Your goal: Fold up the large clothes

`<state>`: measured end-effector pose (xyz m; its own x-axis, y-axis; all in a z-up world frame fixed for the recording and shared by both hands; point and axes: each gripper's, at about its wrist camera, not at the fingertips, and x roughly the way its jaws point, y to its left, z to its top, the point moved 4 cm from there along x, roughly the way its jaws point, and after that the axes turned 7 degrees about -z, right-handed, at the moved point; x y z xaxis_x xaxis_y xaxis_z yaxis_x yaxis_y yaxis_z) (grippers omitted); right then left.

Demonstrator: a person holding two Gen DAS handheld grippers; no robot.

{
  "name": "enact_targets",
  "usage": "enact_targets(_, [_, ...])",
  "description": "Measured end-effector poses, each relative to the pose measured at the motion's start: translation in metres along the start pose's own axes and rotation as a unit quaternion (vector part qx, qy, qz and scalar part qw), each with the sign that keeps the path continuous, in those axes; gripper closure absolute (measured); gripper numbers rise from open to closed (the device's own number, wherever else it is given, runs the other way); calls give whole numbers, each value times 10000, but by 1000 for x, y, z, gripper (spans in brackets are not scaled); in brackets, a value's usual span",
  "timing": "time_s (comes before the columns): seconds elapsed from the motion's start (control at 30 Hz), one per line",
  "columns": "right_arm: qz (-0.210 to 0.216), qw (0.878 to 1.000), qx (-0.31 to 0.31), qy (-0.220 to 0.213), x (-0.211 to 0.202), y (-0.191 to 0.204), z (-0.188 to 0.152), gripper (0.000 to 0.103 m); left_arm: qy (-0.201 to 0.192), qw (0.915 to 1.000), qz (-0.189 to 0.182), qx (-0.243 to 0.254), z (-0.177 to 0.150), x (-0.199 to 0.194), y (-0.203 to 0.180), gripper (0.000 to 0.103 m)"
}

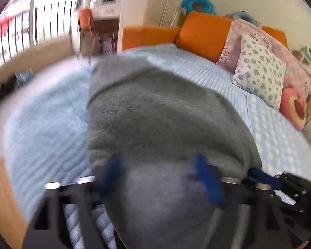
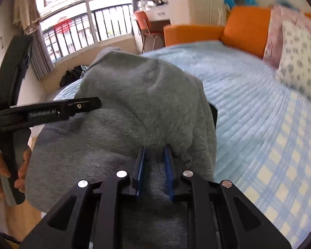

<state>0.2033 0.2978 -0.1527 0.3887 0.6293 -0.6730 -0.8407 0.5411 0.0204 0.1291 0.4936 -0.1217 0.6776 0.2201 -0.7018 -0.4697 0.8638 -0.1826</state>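
A large grey fleece garment [image 1: 155,120] lies bunched over a light blue bed cover [image 1: 41,124]. My left gripper [image 1: 157,166] has its blue fingers [image 1: 207,178] spread wide, with grey cloth bulging between them; the view is blurred. In the right wrist view the same garment [image 2: 134,103] is lifted in a hump. My right gripper [image 2: 154,153] has its blue fingers [image 2: 141,166] close together, pinching a fold of the grey cloth. The left gripper's black body [image 2: 45,112] shows at the left, held by a hand.
An orange sofa back [image 1: 201,33] runs behind the bed. A patterned white pillow [image 1: 259,76] and a pink blanket [image 1: 248,33] lie at the right. A window with railing [image 2: 83,27] and an orange chair [image 2: 145,25] stand beyond.
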Motion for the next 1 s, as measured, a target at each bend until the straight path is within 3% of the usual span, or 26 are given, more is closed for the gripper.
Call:
enact_targets(0.03, [-97,9999,-28,-25,-8,-1,0,83,-239,9995,141,142,-2,-16,-10,5])
enact_targets(0.07, [-181,9998,-34,-67,-17,-1,-1,75,-369,9989,185,224,-3,-29,-17,5])
enact_targets(0.13, [-265,9992,4,-303,-44,-2,-1,43,-624,9971,345,272,-8,-57,-30,5])
enact_targets(0.17, [-315,9984,34,-471,-61,-2,-2,23,-730,9963,388,229,-10,-69,-34,3])
enact_targets(0.27, [-435,9953,57,-858,-113,0,-9,21,-1096,9928,425,-242,-25,-114,-36,3])
enact_targets(0.43, [-534,9936,234,-967,-163,-2,-24,13,-1267,9865,626,-823,-55,-164,-35,3])
enact_targets(0.67, [-773,9912,165,-1058,-187,12,-48,13,-1313,9833,1215,-335,-89,-203,-57,3])
enact_targets(0.9, [-796,9893,341,-1173,-194,18,-70,13,-1428,9812,1296,39,-103,-212,-71,3])
enact_targets(1.0, [-849,9872,320,-1312,-199,21,-79,13,-1627,9767,1390,177,-109,-216,-78,3])
